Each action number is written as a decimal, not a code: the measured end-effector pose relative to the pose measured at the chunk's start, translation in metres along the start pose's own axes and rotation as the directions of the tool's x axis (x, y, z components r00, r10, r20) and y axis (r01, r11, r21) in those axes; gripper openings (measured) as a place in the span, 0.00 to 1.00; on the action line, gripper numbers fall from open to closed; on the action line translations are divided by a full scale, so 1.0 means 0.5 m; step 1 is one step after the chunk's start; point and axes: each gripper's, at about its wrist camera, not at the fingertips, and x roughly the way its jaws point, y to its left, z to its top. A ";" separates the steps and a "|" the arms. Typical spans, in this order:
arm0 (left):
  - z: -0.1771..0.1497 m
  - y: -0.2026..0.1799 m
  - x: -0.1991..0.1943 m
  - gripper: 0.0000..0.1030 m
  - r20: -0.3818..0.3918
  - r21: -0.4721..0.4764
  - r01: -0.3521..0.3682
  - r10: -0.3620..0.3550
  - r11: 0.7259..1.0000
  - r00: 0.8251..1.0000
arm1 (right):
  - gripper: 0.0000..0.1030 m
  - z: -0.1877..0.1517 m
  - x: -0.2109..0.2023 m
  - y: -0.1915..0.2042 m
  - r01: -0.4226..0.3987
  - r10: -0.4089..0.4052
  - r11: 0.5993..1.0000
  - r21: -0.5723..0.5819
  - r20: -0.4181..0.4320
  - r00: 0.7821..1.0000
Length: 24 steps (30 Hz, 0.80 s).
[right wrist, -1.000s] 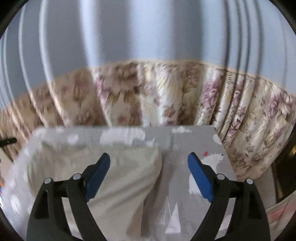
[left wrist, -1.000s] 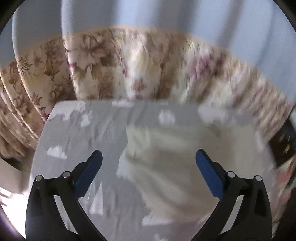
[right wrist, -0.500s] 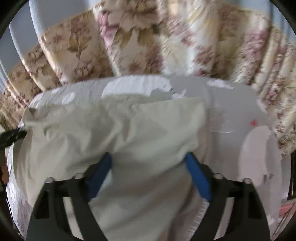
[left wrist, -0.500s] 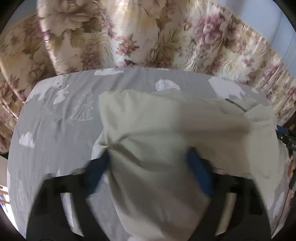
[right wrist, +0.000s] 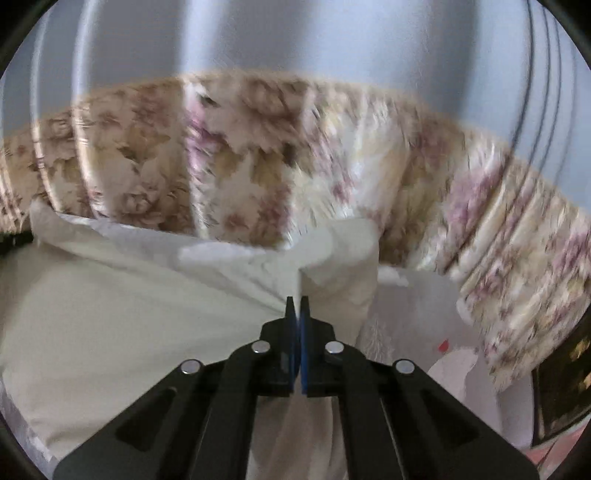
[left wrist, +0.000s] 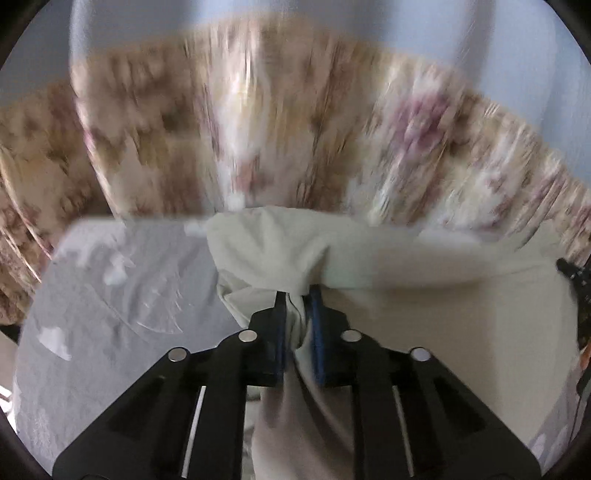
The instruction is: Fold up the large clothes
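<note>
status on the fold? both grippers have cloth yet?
Done: both grippers have come down onto the cream garment on the grey printed sheet.
In hand: the right gripper is shut on a pinch of it; the left gripper is closing, with a bunch of the cloth pressed between its pads.
Left: no finished fold shows. The cloth looks bunched and lifted at both grips, so carrying it over and flattening likely remain.

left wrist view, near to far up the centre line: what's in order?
left gripper, jaws closing on a bunched fold → cream garment → floral curtain → pale blue curtain
</note>
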 end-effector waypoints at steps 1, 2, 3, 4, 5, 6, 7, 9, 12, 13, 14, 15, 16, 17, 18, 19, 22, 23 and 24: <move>-0.006 0.013 0.051 0.22 -0.106 -0.016 -0.014 0.013 1.000 0.994 | 0.01 -0.009 0.031 -0.012 -0.020 0.022 0.999 0.031 -0.062 0.998; -0.014 0.024 0.080 0.27 -0.172 -0.030 -0.013 0.008 0.999 0.985 | 0.01 -0.019 0.051 -0.027 -0.027 0.034 0.997 0.069 -0.104 0.994; -0.020 0.037 0.084 0.36 -0.181 -0.028 -0.021 0.015 0.999 0.983 | 0.02 -0.027 0.065 -0.042 -0.016 0.030 0.996 0.089 -0.154 0.988; -0.021 0.043 0.073 0.45 -0.181 -0.010 -0.050 0.047 0.999 0.982 | 0.02 -0.032 0.061 -0.058 0.013 0.005 0.995 0.100 -0.170 0.985; -0.021 0.047 0.062 0.57 -0.177 0.002 -0.078 0.077 0.997 0.981 | 0.03 -0.034 0.053 -0.070 0.030 -0.012 0.994 0.107 -0.169 0.986; -0.021 0.057 0.046 0.62 -0.169 0.006 -0.104 0.103 0.995 0.980 | 0.05 -0.035 0.035 -0.094 0.030 -0.006 0.991 0.132 -0.173 0.985; -0.022 0.072 0.021 0.64 -0.165 0.001 -0.121 0.120 0.993 0.979 | 0.06 -0.036 0.018 -0.112 0.005 0.023 0.986 0.166 -0.169 0.985; -0.029 0.091 -0.025 0.73 -0.163 0.005 -0.134 0.133 0.991 0.977 | 0.12 -0.049 -0.047 -0.140 -0.095 0.126 0.967 0.238 -0.116 0.985; -0.061 0.093 -0.084 0.83 -0.128 0.035 -0.136 0.140 0.990 0.982 | 0.74 -0.083 -0.120 -0.124 -0.194 0.212 0.945 0.263 -0.039 0.977; -0.082 0.085 -0.107 0.87 -0.115 0.038 -0.105 0.109 0.994 0.987 | 0.75 -0.095 -0.129 -0.115 -0.225 0.241 0.935 0.273 -0.027 0.970; -0.102 0.077 -0.124 0.88 -0.108 0.034 -0.063 0.066 0.997 0.992 | 0.75 -0.117 -0.137 -0.104 -0.280 0.301 0.914 0.295 -0.028 0.953; -0.116 0.075 -0.133 0.88 -0.107 0.030 -0.038 0.041 0.999 0.993 | 0.75 -0.132 -0.132 -0.087 -0.314 0.340 0.896 0.314 -0.032 0.940; -0.139 0.063 -0.140 0.88 -0.113 0.023 0.007 -0.004 1.000 0.994 | 0.75 -0.148 -0.131 -0.080 -0.338 0.371 0.879 0.335 -0.035 0.928; -0.160 0.051 -0.141 0.88 -0.122 0.019 0.045 -0.042 0.999 0.992 | 0.75 -0.168 -0.125 -0.069 -0.354 0.396 0.864 0.359 -0.048 0.917; -0.179 0.039 -0.138 0.88 -0.127 0.016 0.067 -0.064 0.998 0.990 | 0.75 -0.180 -0.121 -0.060 -0.356 0.403 0.861 0.364 -0.057 0.914; -0.188 0.032 -0.131 0.87 -0.129 0.016 0.075 -0.072 0.997 0.989 | 0.74 -0.188 -0.116 -0.049 -0.356 0.405 0.862 0.360 -0.067 0.912; -0.210 0.015 -0.100 0.29 -0.160 0.006 0.151 -0.148 0.988 0.976 | 0.34 -0.197 -0.100 -0.013 -0.384 0.431 0.862 0.330 -0.079 0.899; -0.213 0.012 -0.096 0.20 -0.172 0.000 0.166 -0.163 0.986 0.971 | 0.31 -0.193 -0.108 0.003 -0.362 0.400 0.886 0.291 -0.081 0.913; -0.214 0.004 -0.104 0.10 -0.157 0.021 0.142 -0.137 0.990 0.978 | 0.21 -0.188 -0.129 0.027 -0.329 0.351 0.921 0.211 -0.079 0.933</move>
